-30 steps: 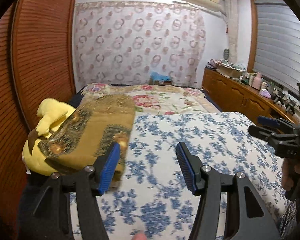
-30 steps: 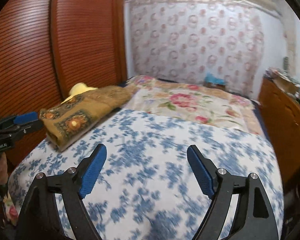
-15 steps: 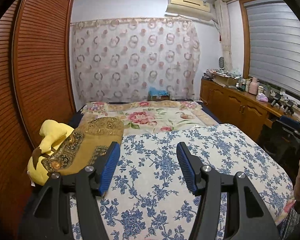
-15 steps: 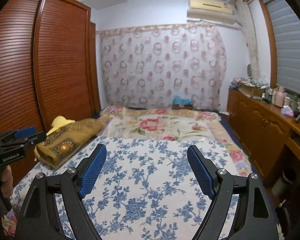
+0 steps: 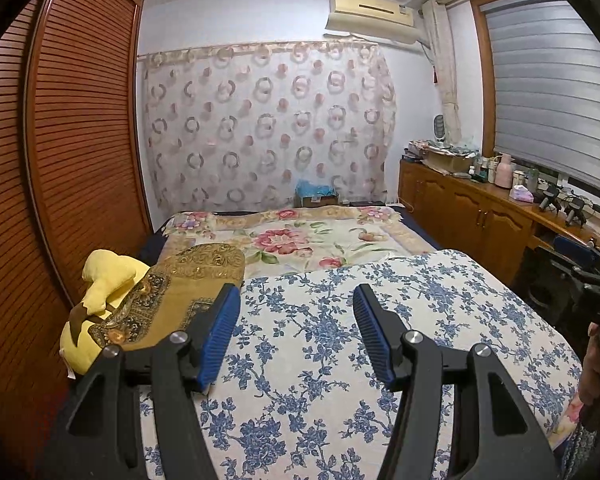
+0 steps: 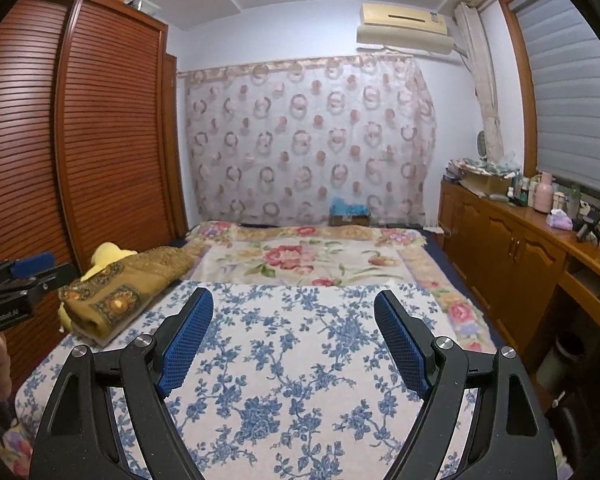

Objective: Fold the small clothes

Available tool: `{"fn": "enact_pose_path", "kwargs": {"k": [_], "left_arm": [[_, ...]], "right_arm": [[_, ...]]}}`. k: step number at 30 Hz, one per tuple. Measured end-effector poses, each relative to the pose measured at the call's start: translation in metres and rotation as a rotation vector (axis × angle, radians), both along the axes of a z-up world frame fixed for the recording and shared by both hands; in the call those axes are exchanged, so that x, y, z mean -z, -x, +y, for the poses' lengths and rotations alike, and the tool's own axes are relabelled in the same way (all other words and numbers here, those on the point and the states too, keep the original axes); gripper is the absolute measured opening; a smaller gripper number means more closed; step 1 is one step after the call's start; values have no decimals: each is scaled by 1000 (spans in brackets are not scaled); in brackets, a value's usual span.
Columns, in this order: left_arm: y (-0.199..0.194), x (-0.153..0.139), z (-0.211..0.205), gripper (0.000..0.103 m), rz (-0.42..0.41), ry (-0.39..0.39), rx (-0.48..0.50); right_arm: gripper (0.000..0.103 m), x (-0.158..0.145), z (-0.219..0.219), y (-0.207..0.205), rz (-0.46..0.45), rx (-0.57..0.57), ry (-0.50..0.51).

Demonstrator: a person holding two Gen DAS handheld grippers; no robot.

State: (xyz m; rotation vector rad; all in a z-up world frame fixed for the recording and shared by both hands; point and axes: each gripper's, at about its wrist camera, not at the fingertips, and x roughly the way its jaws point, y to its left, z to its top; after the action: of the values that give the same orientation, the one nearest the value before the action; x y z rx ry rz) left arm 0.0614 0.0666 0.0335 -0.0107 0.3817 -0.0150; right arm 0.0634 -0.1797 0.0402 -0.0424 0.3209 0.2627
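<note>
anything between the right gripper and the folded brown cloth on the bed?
Nothing but bare blue-flowered bedspread. In the right wrist view the open right gripper hangs over it, with the folded brown cloth off to the left, lying against the yellow plush toy.

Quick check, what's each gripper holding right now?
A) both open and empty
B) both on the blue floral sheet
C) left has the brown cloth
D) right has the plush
A: the left gripper and right gripper both have jaws spread wide, nothing between them.
</note>
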Motion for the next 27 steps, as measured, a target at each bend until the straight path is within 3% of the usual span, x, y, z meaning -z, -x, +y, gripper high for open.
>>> {"fn": "enact_pose_path", "kwargs": {"k": [27], "left_arm": [[2, -1, -6, 58, 5, -3, 4]], "right_arm": [[85, 6, -5, -1, 6, 9, -1]]}}
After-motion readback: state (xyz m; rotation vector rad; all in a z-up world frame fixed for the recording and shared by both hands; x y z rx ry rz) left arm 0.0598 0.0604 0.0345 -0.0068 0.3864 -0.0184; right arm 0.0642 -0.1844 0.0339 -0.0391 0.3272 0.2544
